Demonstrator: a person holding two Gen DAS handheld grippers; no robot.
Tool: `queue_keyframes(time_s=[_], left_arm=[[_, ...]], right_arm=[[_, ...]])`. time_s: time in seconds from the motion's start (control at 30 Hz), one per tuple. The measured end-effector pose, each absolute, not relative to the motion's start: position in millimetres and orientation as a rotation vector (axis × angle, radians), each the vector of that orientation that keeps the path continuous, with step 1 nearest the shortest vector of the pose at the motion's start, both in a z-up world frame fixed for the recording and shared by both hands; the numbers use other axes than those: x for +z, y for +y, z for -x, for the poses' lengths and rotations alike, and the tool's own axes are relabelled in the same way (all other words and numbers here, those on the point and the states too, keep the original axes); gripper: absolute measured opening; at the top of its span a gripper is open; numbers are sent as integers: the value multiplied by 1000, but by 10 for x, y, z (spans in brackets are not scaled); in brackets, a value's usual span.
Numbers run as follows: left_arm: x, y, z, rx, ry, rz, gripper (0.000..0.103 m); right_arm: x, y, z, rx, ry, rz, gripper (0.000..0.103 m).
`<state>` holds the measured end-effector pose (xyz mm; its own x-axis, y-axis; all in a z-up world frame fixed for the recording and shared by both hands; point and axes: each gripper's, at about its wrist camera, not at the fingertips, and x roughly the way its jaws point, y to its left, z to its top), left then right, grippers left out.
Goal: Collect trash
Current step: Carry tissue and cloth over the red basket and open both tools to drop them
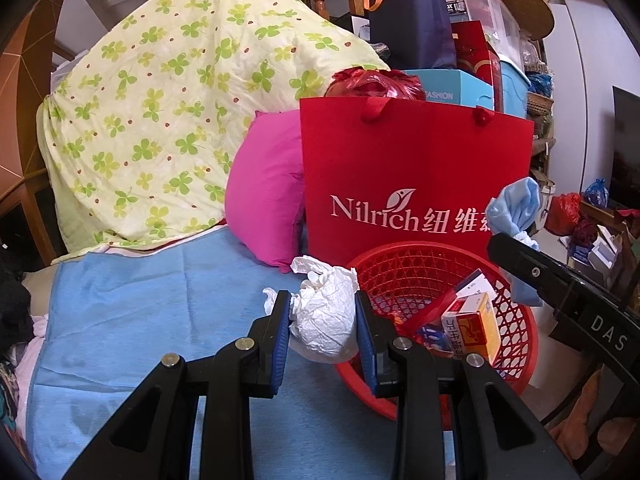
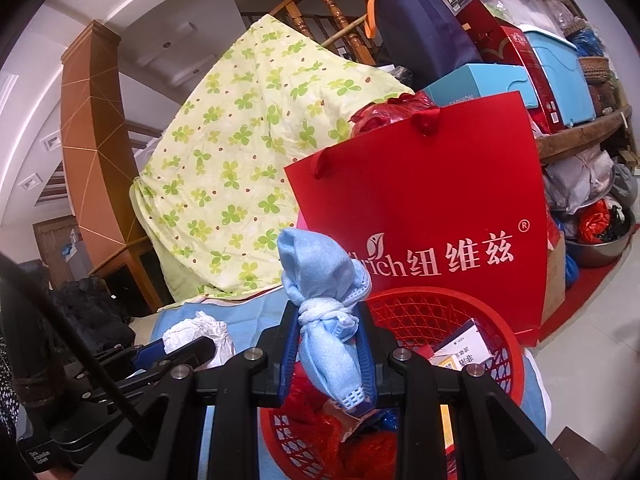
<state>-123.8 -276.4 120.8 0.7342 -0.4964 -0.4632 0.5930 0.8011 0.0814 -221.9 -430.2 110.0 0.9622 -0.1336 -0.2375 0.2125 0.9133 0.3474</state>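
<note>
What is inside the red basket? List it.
In the red basket: an orange-and-white carton, a white box behind it, and red crumpled wrapping. Anything beneath those is covered.

Two grippers are in view, the left gripper point(image 1: 324, 320) and the right gripper point(image 2: 330, 340). There is one tissue wad point(image 1: 326, 312), one blue cloth bundle point(image 2: 324, 300) and one red basket point(image 1: 516, 344). One red bag point(image 1: 416, 168) stands behind, with one pink pillow point(image 1: 266, 192) and one clover quilt point(image 1: 172, 120). At least two cartons point(image 1: 474, 326) lie in the basket.
</note>
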Motion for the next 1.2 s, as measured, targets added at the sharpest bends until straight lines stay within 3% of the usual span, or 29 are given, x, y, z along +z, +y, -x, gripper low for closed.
queue_keyframes(time_s=[0.87,1.07,1.1,1.13,1.2], left_arm=[[877,-3458,1128,-906,485,-148,36],[805,-3545,1129,-892,489,-182,57],[809,-3530,1128,-884,488,-184,59],[814,-3516,1124,-880,488,-185,65],[840,-3460,1130,-871,484,-184,70]], right_arm=[[595,-5212,2071,-168,267,-774,30],[447,-5400,2007,-114,263,-911,32],[417,-5426,1986,-96,261,-944,36],[398,-5433,1977,-83,258,-964,51],[387,-5440,1968,-51,231,-1002,64]])
